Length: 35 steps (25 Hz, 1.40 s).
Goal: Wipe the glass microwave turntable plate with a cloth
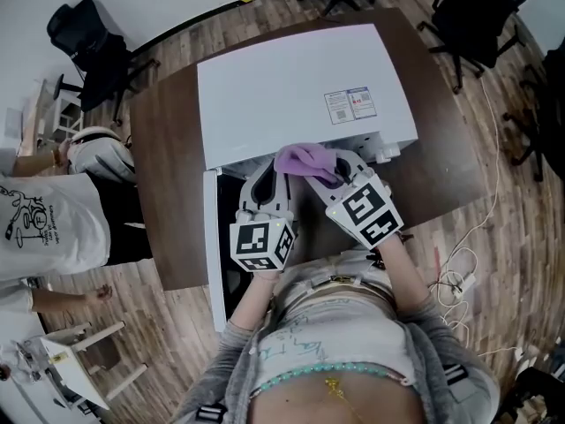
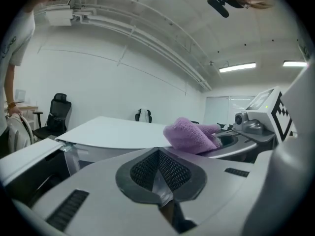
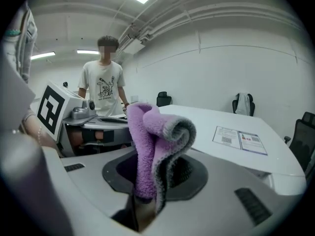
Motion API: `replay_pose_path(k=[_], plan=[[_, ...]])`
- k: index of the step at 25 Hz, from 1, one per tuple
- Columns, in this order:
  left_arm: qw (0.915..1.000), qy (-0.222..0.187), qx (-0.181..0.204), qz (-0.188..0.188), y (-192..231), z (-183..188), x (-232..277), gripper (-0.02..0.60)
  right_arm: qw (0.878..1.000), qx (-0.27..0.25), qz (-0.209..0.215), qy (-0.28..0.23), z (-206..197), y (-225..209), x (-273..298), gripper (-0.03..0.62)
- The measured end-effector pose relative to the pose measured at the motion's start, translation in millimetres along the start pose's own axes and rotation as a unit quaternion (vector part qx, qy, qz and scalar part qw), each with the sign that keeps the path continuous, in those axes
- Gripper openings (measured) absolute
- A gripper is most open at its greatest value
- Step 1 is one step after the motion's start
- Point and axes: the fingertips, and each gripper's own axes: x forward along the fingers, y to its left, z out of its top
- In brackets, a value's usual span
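Right gripper (image 1: 334, 173) pinches the cloth (image 1: 305, 159) at frame centre, over the microwave's (image 1: 291, 87) front edge. Left gripper (image 1: 265, 184) sits beside it, closed and empty. Plate unseen, presumably inside below.

Microwave (image 1: 291, 95) blocks ahead; its open door (image 1: 210, 254) walls the left.

A white microwave (image 1: 300, 87) bearing a label (image 1: 350, 104) sits on a brown table (image 1: 168, 148). Black chairs (image 1: 84, 38) stand around it. A person in a white T-shirt (image 1: 44, 228) stands beside the table. Cables (image 1: 463, 259) lie on the wood floor (image 1: 150, 307).
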Motion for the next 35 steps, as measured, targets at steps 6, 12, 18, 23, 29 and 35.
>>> replay_pose_path(k=[6,12,18,23,29,35], plan=[[0.9998,-0.019,-0.001,0.004,-3,18,-7,0.011,0.999,0.003,-0.005,-0.043,27,0,-10,0.115],[0.9991,-0.041,0.011,0.01,0,41,-12,0.011,0.997,0.001,-0.019,-0.072,49,-3,-10,0.115],[0.9983,-0.053,0.02,0.01,1,55,-17,0.011,0.995,-0.009,-0.033,-0.091,61,-8,-12,0.115],[0.998,-0.056,0.026,0.005,4,65,-18,0.011,0.994,-0.006,-0.04,-0.1,68,-7,-10,0.115],[0.998,-0.054,0.033,0.0,5,71,-15,0.011,0.994,-0.001,-0.035,-0.1,72,-7,-6,0.115],[0.9978,-0.054,0.038,-0.005,3,71,-14,0.011,0.994,-0.001,-0.043,-0.099,71,-8,-6,0.115]])
